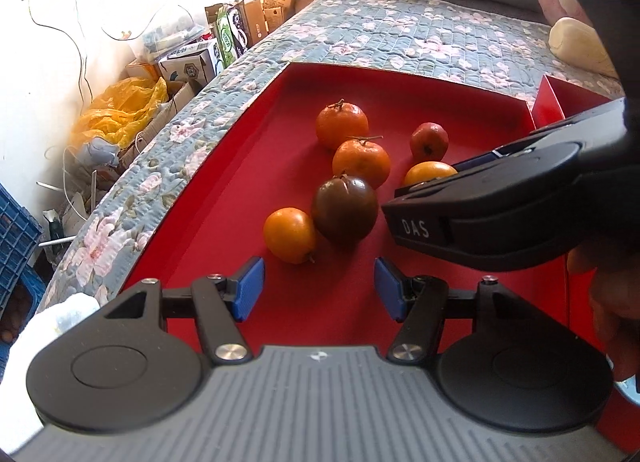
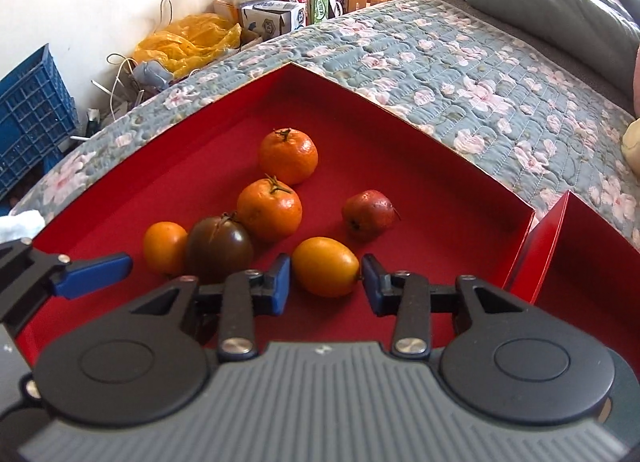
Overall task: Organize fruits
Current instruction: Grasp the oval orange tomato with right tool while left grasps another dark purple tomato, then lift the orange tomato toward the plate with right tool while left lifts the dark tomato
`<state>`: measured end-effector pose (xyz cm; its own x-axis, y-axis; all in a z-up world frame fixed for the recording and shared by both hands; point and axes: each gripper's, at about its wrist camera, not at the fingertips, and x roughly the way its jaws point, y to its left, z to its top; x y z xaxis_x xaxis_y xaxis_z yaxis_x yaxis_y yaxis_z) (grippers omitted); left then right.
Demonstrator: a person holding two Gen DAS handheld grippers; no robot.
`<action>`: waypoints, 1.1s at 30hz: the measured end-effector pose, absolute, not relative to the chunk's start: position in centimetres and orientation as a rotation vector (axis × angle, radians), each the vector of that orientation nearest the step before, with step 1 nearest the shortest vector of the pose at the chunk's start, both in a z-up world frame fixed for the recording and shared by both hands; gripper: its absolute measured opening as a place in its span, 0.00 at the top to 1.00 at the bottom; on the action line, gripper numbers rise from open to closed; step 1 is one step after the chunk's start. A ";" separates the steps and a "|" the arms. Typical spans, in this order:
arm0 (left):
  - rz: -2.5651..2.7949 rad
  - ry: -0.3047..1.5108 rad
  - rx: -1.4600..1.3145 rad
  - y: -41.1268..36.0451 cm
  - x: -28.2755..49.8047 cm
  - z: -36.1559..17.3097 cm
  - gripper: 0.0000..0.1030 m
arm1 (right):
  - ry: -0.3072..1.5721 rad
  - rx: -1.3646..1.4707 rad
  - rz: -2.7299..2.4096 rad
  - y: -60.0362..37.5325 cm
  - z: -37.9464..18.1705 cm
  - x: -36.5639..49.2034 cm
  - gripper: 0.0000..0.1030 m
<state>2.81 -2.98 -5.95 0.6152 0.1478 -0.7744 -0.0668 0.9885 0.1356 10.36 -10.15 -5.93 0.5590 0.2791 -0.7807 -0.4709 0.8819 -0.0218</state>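
Note:
A shallow red tray (image 2: 420, 166) lies on a floral quilt and holds several fruits. My right gripper (image 2: 326, 282) has its blue pads against both sides of a yellow-orange fruit (image 2: 325, 266), which rests on the tray floor. Beyond it are a dark brown-red tomato (image 2: 219, 250), a round orange (image 2: 165, 247), two stemmed tangerines (image 2: 269, 209) (image 2: 288, 156) and a small red fruit (image 2: 368, 214). My left gripper (image 1: 320, 288) hangs open over bare tray floor, with the round orange (image 1: 290, 236) and the tomato (image 1: 345, 208) just ahead of it. One of its blue fingers (image 2: 96, 272) shows in the right wrist view.
A second red box (image 2: 580, 262) adjoins the tray on the right. The floral quilt (image 2: 460, 74) surrounds both, with a grey pillow (image 2: 540, 2) at the back. Cardboard boxes, a yellow bag (image 2: 188, 42) and a blue crate (image 2: 32, 110) crowd the floor at left. A hand (image 1: 608, 302) holds the right gripper.

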 end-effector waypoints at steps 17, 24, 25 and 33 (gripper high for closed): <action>0.127 0.906 0.000 -0.9 4.8 -6.2 0.41 | 0.786 0.005 0.390 -14.4 -1.8 7.2 0.60; 0.096 0.899 -0.021 -0.6 4.9 -6.0 0.72 | 0.749 0.025 0.386 -15.0 -0.4 5.3 0.60; 0.086 0.898 -0.013 -0.8 4.8 -6.0 0.74 | 0.746 0.021 0.385 -14.9 -0.4 5.0 0.60; 0.081 0.891 -0.015 -0.8 4.6 -5.9 0.86 | 0.741 0.038 0.352 -15.3 -0.5 2.9 0.60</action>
<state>4.56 -0.84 -5.89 0.6258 0.0640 -0.7774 -0.0769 0.9968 0.0202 2.88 -15.33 -0.54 0.6821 0.3273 -0.6539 -0.3009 0.9407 0.1570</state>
